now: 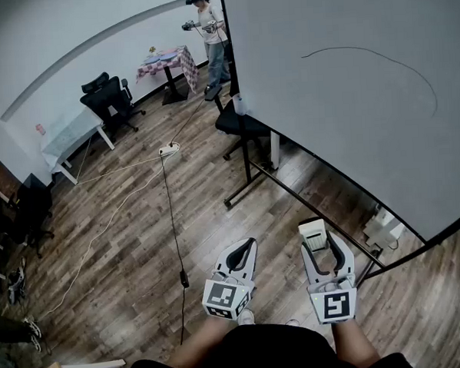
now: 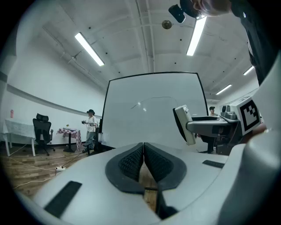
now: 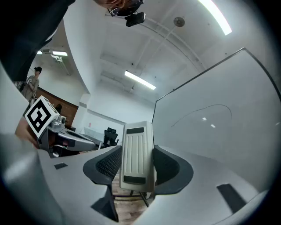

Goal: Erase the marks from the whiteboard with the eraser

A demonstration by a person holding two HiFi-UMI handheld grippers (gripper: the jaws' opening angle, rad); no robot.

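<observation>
A large whiteboard on a black stand fills the right of the head view, with one thin curved pen line near its top. The line also shows in the right gripper view and faintly in the left gripper view. My right gripper is shut on a white ribbed eraser, also seen as the eraser, held below the board's lower edge. My left gripper hangs beside it, shut with nothing between its pads.
The board's stand legs and bottom rail run just ahead of the grippers. A black office chair sits by the board's left edge. Cables and a power strip cross the wood floor. A person stands far back near a small table.
</observation>
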